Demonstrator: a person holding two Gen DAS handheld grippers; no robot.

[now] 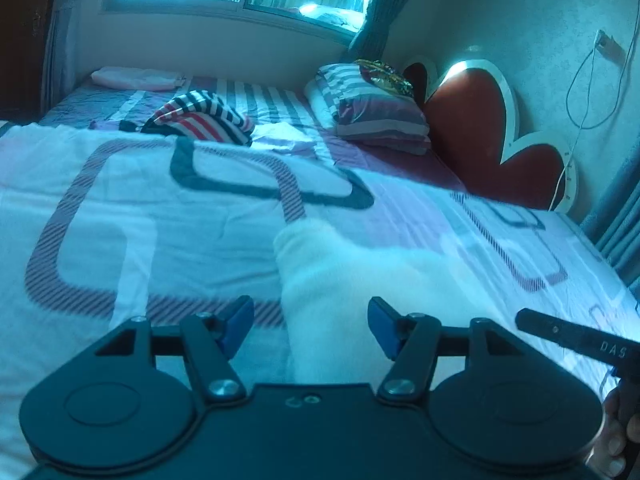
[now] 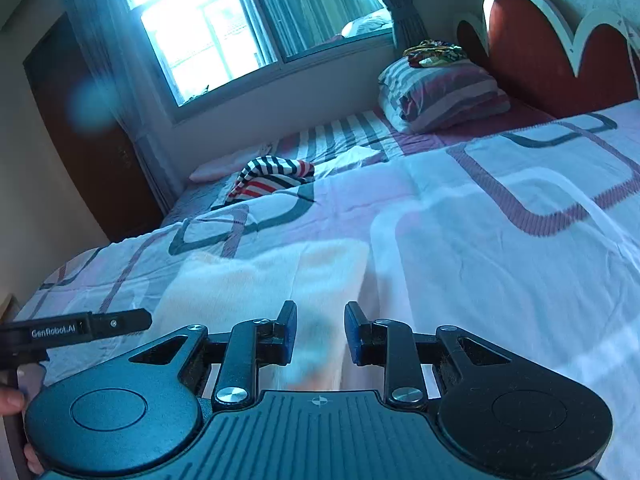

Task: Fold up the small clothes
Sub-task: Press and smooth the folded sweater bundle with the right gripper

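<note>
Small white fleecy cloth [image 1: 340,276], already doubled into a soft oblong, lies on the white bedspread with maroon and grey rounded squares [image 1: 120,200], just ahead of both tools. Left hand-held gripper [image 1: 311,326] stands about half open and empty, the cloth's near end showing between its blue pads without being pressed. Right hand-held gripper [image 2: 320,330] has a narrower gap and, as far as the blur allows, pinches nothing. To finish this fold well, I judge each should nip one near corner, lift together and lay the edge squarely over the far one. Count: one white cloth, one striped red, white and navy garment [image 1: 200,118] farther up the bed, one folded pink piece [image 1: 136,79], two striped pillows [image 1: 376,108], stacked
</note>
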